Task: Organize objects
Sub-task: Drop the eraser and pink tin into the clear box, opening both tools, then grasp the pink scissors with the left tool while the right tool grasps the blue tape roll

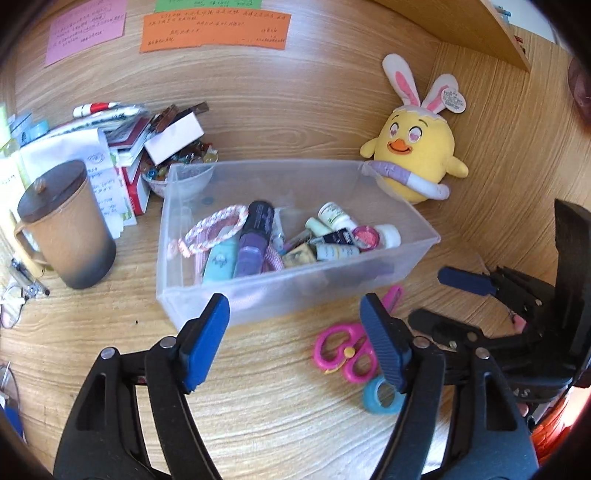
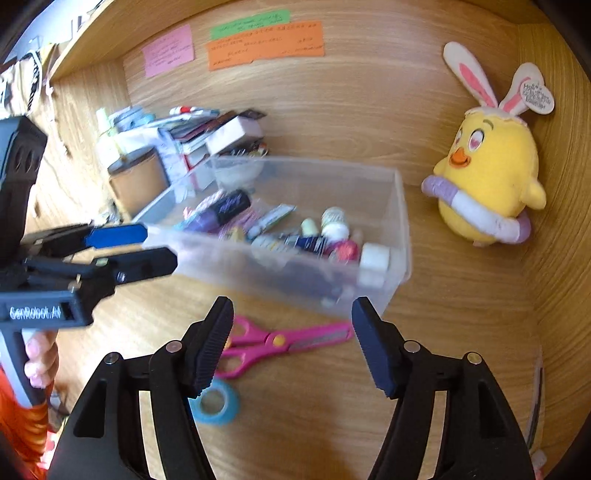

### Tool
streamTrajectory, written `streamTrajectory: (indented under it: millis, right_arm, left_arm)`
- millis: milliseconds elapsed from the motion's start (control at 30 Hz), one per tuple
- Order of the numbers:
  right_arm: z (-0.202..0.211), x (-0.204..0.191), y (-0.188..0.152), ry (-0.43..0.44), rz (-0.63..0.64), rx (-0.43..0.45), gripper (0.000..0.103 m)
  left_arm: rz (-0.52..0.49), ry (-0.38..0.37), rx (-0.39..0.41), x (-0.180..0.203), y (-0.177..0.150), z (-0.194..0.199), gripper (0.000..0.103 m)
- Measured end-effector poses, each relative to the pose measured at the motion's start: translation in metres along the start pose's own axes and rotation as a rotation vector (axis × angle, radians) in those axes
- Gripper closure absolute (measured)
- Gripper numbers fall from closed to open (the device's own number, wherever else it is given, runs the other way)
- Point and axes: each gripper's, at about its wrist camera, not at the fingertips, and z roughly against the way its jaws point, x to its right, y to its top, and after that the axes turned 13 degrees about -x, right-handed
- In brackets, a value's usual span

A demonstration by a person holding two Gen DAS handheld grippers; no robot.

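A clear plastic bin (image 1: 399, 275) (image 2: 400, 218) on the wooden desk holds several small bottles, tubes and a braided pink cord (image 1: 216, 229). Pink scissors (image 1: 345, 352) (image 2: 280, 341) and a blue tape roll (image 1: 382, 397) (image 2: 216, 404) lie on the desk in front of it. My left gripper (image 1: 295, 343) is open and empty just before the bin's front wall. My right gripper (image 2: 291, 347) is open and empty, above the scissors. In the left wrist view it shows at the right (image 1: 450, 295). In the right wrist view the left gripper (image 2: 147, 245) reaches the bin's left corner.
A yellow chick plush (image 1: 417, 155) (image 2: 491, 177) stands at the back right. A brown lidded mug (image 1: 64, 225) (image 2: 138, 179), a pile of books and boxes (image 1: 122, 155) and a bowl of beads (image 1: 173, 168) sit at the left. Sticky notes (image 1: 214, 31) hang on the back panel.
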Motion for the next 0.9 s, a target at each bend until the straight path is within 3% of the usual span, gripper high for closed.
streamTrajectory:
  millis: [233,400,467,567,900]
  right_arm:
    - [-0.016,-0.031,-0.036,0.096,0.055,-0.088,0.040]
    - [-0.031,-0.043,-0.040,0.075,0.086,-0.116,0.040]
    - [-0.035,-0.042,-0.040,0.063,0.084,-0.123,0.047]
    - [-0.034,-0.037,-0.042,0.076,0.078,-0.125,0.066]
    - [-0.007,0.014,-0.050,0.023,-0.037,-0.073,0.066]
  left_arm:
    - [0.038,0.015,-0.084,-0.017,-0.021,-0.014,0.021]
    - [0.068,0.003,-0.143,-0.026,-0.029,-0.026,0.021]
    - [0.067,-0.007,-0.157,-0.026,-0.030,-0.028,0.021]
    - [0.043,-0.001,-0.162,-0.019,-0.027,-0.031,0.018]
    - [-0.106,-0.014,-0.203,0.028,0.002,-0.053,0.013]
